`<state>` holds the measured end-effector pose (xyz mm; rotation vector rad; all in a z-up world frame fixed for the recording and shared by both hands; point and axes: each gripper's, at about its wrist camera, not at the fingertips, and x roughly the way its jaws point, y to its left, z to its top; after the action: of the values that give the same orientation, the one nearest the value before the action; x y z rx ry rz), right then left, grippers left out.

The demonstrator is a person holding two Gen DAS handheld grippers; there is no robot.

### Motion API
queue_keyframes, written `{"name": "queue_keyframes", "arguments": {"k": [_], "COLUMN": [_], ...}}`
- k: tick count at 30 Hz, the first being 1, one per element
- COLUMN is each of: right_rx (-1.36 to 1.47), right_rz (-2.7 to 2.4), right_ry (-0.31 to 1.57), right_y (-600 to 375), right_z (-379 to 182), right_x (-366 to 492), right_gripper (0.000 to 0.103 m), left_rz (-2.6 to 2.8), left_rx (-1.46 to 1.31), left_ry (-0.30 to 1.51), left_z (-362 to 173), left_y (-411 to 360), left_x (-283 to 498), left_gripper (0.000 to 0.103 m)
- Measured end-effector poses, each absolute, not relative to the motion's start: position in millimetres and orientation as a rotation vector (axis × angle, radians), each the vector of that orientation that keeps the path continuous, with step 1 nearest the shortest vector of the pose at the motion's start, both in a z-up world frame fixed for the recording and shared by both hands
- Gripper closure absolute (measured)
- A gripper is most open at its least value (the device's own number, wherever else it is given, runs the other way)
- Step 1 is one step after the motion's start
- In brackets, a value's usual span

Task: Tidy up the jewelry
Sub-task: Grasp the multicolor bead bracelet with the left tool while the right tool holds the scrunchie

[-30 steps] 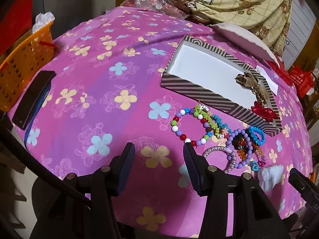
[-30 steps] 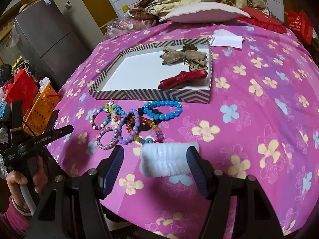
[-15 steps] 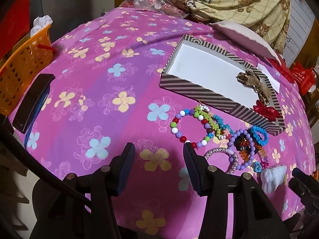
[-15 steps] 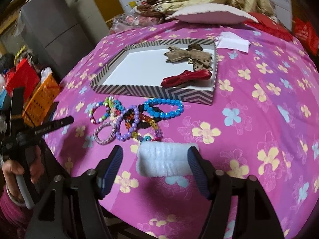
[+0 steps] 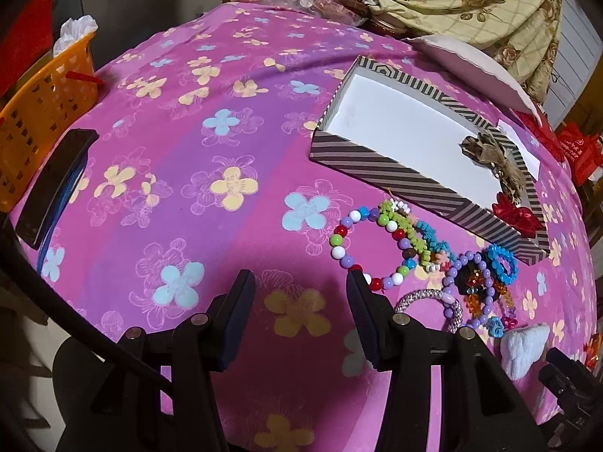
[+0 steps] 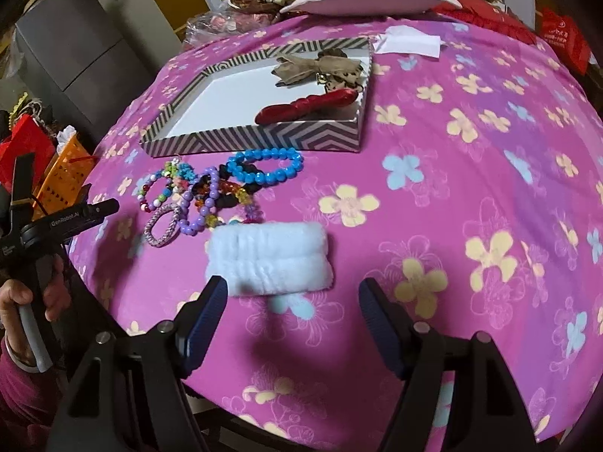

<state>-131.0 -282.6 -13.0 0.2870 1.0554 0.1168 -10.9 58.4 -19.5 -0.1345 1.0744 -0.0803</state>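
The bracelets [image 6: 211, 192] lie in a heap on the pink surface [image 6: 471, 158], just before the striped box [image 6: 256, 139], whose long side runs left-right. Right tool [image 6: 292, 301] and left tool [image 5: 299, 301] both stand wide, holding nothing.

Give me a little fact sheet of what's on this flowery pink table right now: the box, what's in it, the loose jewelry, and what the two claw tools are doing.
surface: pink floral tablecloth
box: shallow striped cardboard box with white floor, open
in box: red ribbon bow; tan fabric bow
loose jewelry: tangled beaded bracelets in front of box, including blue bead bracelet
nearest item: white fluffy hair band
left gripper: open, empty, above cloth
right gripper: open, empty, just short of hair band
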Motion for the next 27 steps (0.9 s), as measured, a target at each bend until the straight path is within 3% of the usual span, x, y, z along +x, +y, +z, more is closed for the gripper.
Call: {"name": "queue_keyframes", "arguments": {"k": [3, 7, 14, 18, 20, 27], "right_rx": [0.208, -0.027, -0.394, -0.408, -0.358, -0.184], "right_rz": [0.19, 0.3, 0.453, 0.523, 0.546, 0.493], "right_ry": [1.027, 1.052, 1.135, 1.18, 1.19, 1.135], "right_y": [-272.3, -249.5, -218.5, -215.0, -217.6, -238.0], "right_z": [-3.1, 3.2, -8.7, -20.4, -25.5, -26.3], "right_x": [-131.4, -123.7, -94.3, -81.8, -80.4, -94.6], "right_gripper": [0.027, 0.019, 0.019, 0.02, 0.035, 0.048], "left_rz": [-0.077, -0.084, -0.093, -0.09, -0.108, -0.126], "left_rx": [-0.13, -0.139, -0.162, -0.138, -0.111, -0.001], "left_ry": [1.074, 1.091, 1.124, 1.126, 1.137, 1.131], "left_z": [-19.9, -23.2, -27.2, -29.7, -33.8, -44.9], "left_y": [59.2, 59.9, 59.3, 54.5, 48.3, 26.3], "left_x": [-8.9, -4.8, 4.9, 14.4, 20.4, 31.0], "left_gripper": [0.057, 0.057, 0.057, 0.057, 0.056, 0.057]}}
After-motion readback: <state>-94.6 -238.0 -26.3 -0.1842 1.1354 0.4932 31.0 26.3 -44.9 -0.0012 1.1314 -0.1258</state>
